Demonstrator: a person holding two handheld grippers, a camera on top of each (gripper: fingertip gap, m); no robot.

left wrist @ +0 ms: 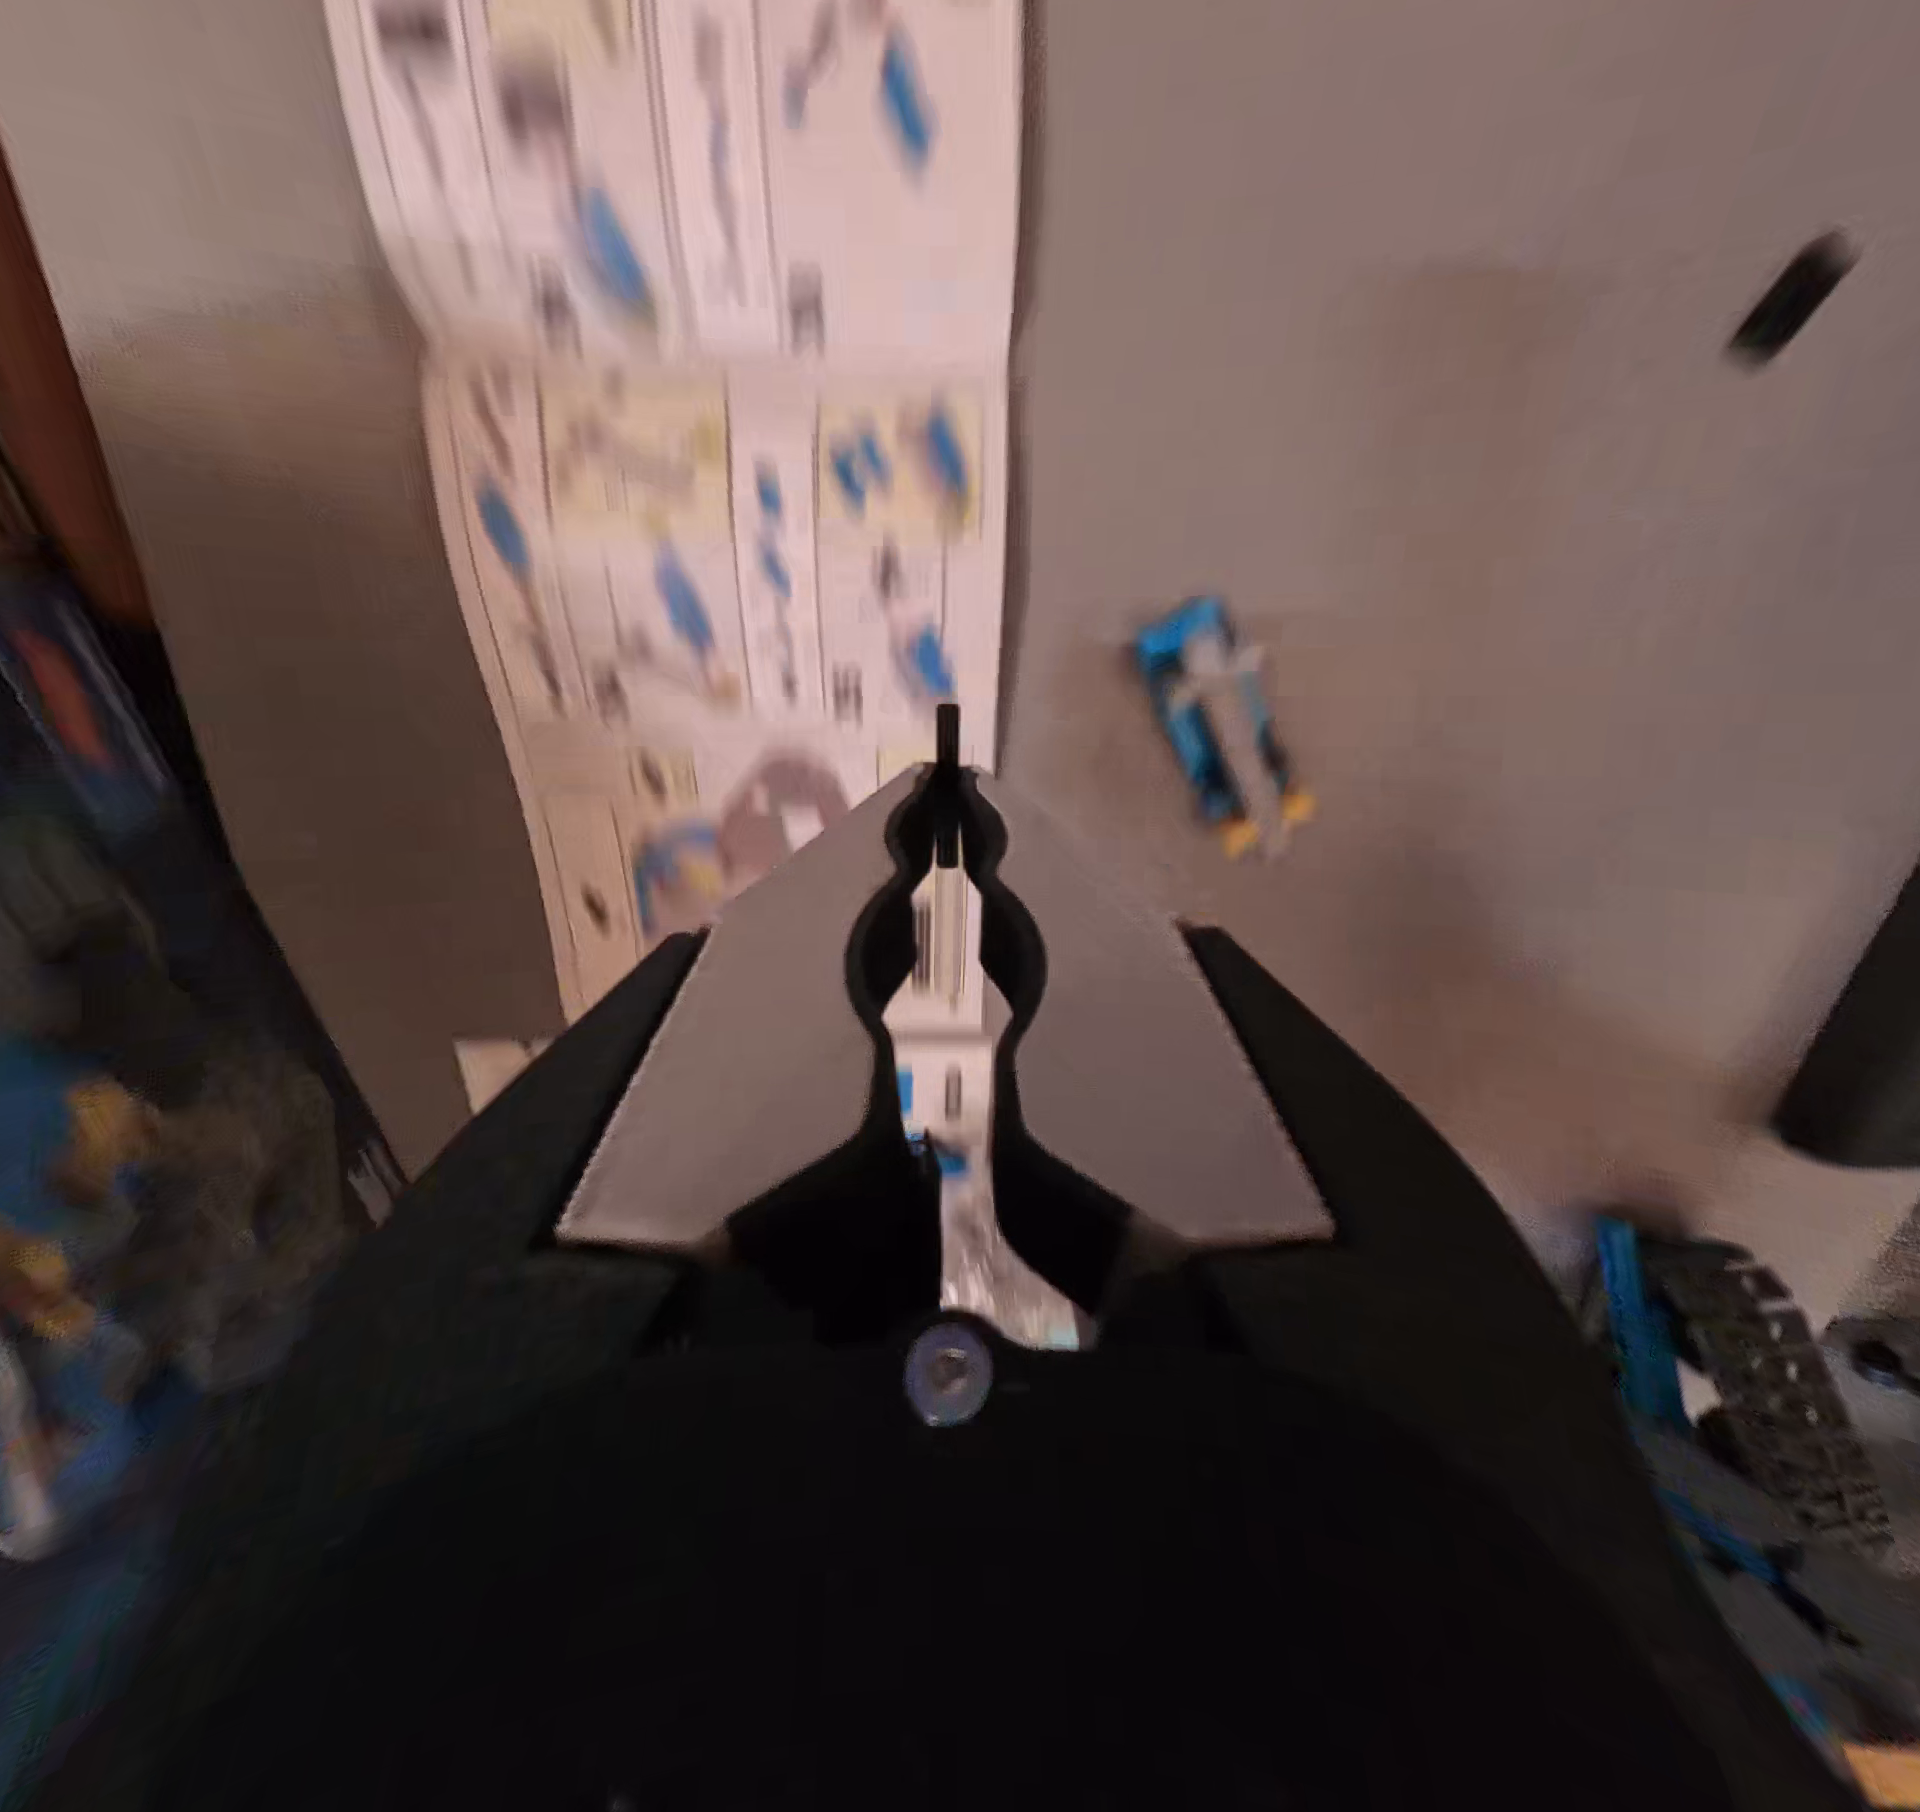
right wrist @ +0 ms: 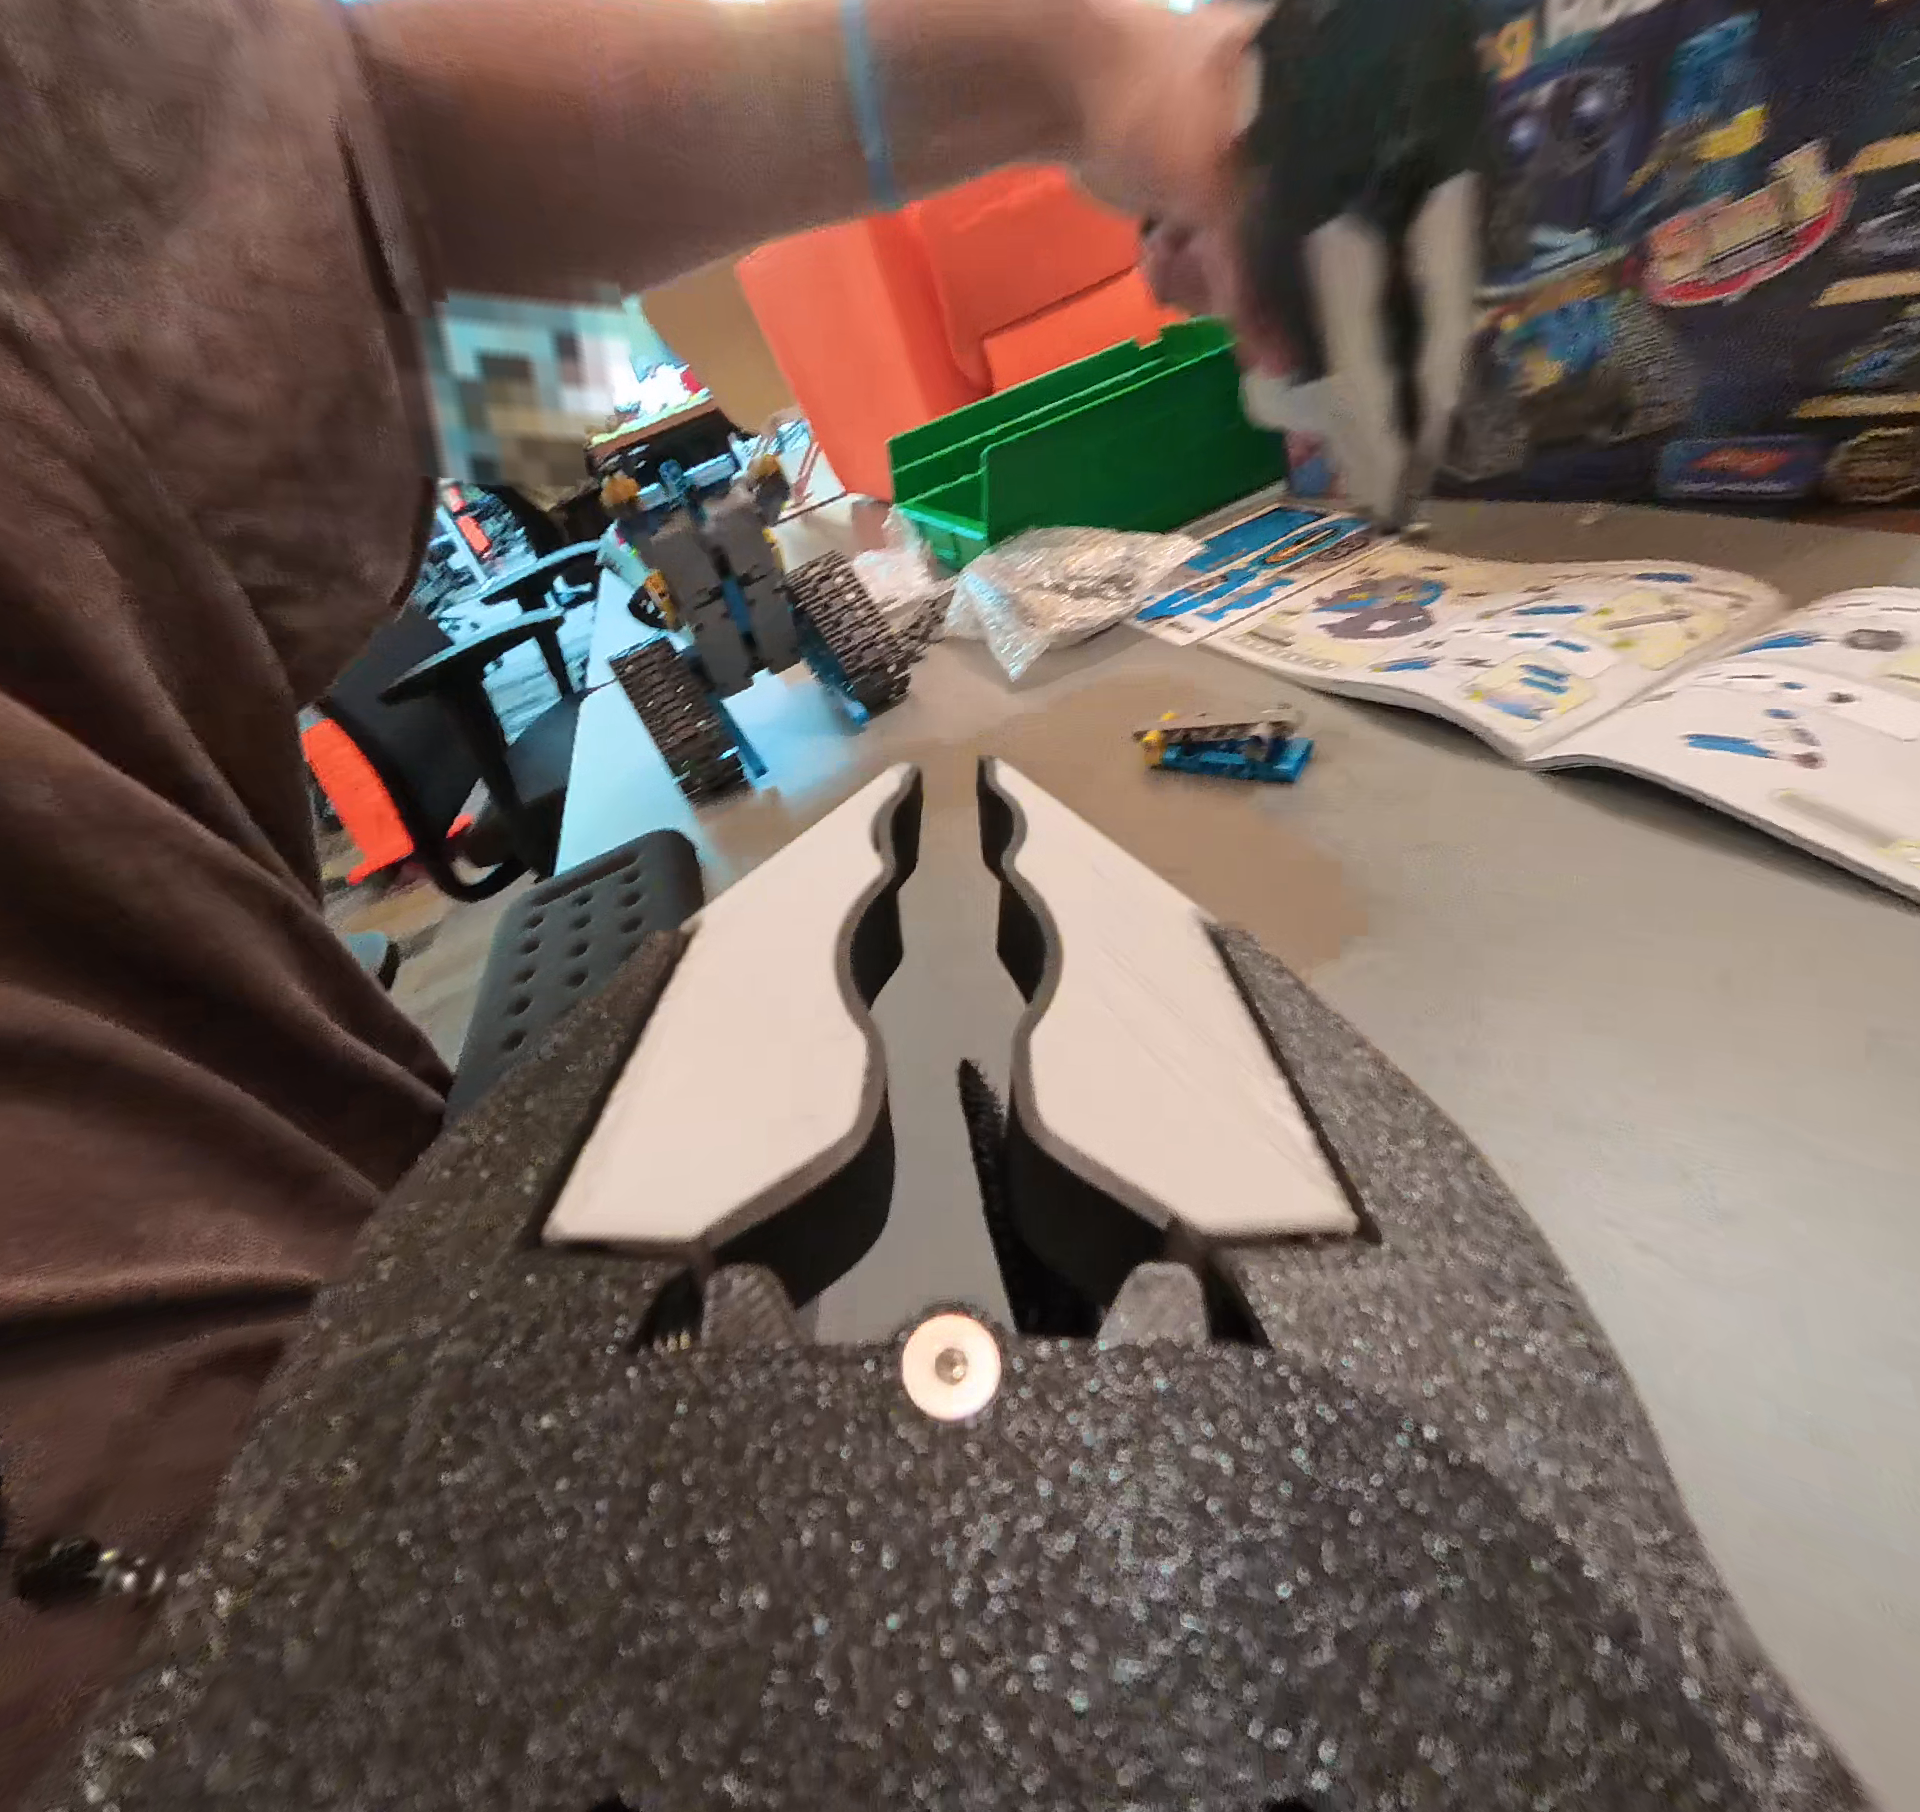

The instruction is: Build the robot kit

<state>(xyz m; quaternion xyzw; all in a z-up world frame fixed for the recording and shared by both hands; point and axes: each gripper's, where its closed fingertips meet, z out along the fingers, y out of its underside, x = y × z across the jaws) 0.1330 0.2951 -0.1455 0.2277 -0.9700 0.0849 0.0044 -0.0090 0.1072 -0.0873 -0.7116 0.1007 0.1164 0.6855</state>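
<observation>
In the left wrist view my left gripper is shut on a small black pin that sticks out past its tips, held above the edge of an open instruction booklet. A small blue and grey assembly lies on the grey table to its right. In the right wrist view my right gripper is slightly open and empty, low over the table, pointing toward the same blue assembly. The left gripper shows far right there, blurred, over the booklet.
A tracked robot model stands at the table's left edge, also in the left wrist view. A green bin, orange boxes, a clear parts bag and a printed kit box stand behind. A loose black part lies far right. The left gripper's tips are roughly 25 centimetres from the right gripper's.
</observation>
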